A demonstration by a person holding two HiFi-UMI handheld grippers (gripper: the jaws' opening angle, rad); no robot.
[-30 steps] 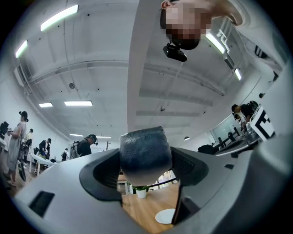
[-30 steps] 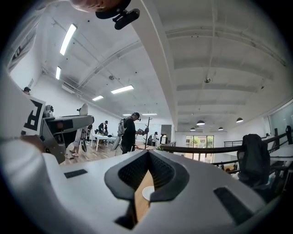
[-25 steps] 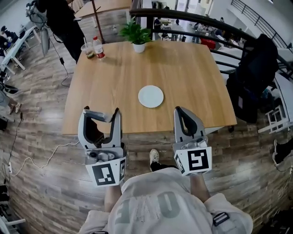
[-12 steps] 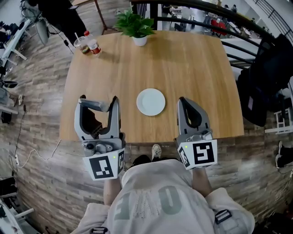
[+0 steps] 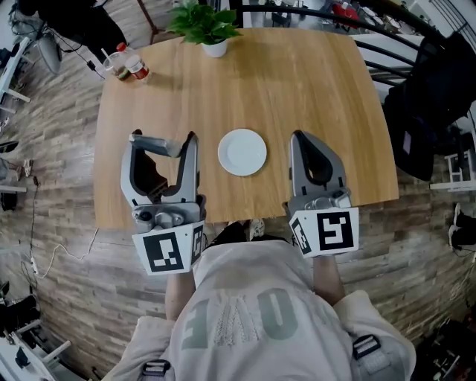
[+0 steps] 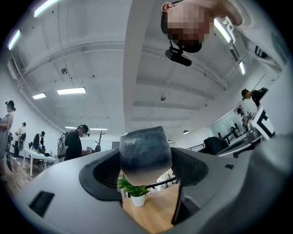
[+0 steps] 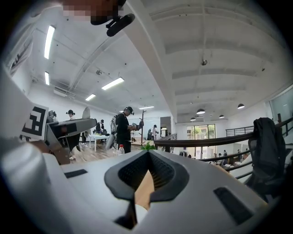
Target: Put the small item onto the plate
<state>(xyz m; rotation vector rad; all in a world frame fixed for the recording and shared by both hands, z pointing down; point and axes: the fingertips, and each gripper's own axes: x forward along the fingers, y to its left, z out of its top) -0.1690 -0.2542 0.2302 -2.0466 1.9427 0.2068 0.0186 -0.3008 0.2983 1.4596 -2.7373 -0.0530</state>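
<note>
White plate (image 5: 242, 152) sits on wooden bench (image 5: 297, 82). Left gripper (image 5: 164, 141) is just left of the plate, a small grey item (image 5: 156, 143) clamped across its jaw tips. Right gripper (image 5: 300, 137) is just right of the plate, jaws together. Potted plant (image 5: 202, 26), bottle (image 5: 136, 65) and cup (image 5: 117, 68) stand well beyond the plate.

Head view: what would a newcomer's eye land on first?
The white plate sits empty near the front edge of the wooden table, between the two grippers. The left gripper is clamped on a small grey item, while the right gripper is shut and empty. A potted plant stands at the far edge.
</note>
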